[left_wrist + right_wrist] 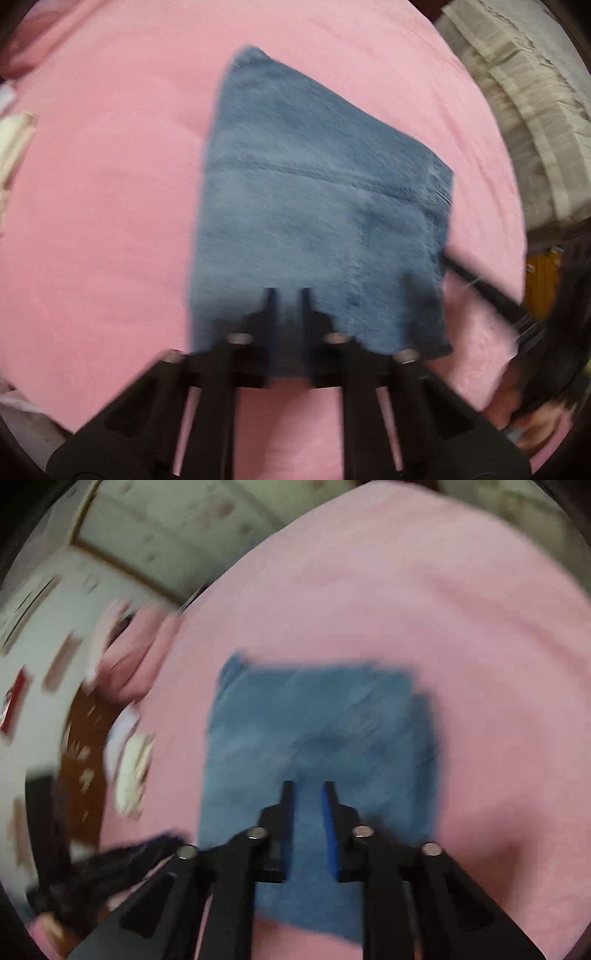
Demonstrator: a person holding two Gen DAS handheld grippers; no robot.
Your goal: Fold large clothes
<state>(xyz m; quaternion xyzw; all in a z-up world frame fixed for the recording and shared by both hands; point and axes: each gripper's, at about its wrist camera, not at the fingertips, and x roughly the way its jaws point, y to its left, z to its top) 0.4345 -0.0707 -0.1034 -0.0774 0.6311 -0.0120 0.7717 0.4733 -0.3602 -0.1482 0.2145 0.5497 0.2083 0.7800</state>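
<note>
The faded blue denim garment (317,206), jeans by the look of the seams and the stitched pocket panel, lies folded into a compact, roughly rectangular packet on the pink bed sheet (103,206). It sits near the middle of the sheet, flat, with pink showing on all sides of it in the left wrist view.

The left tongs (287,295) hang over the near edge of the packet, with a narrow gap between the two black fingers and denim visible through that gap. Nothing is pinched between them as far as the view shows. The right tongs (307,788) also hover over the near part of the denim, the blue-padded fingers parted somewhat wider, again with only cloth seen behind the gap and nothing held. Both views are smeared by motion, so whether the tips touch the fabric cannot be told.

Judging by the tidy packet, the folding seems late: the long folds look done, and the step in hand is likely a last fold or a smoothing of the bundle. A further fold would call for both tongs to close on the near edge, one toward each corner, lift together and carry it over to the far edge without dragging the layers underneath apart.

A cream quilted bedding roll (532,110) lies beyond the sheet at the upper right.
</note>
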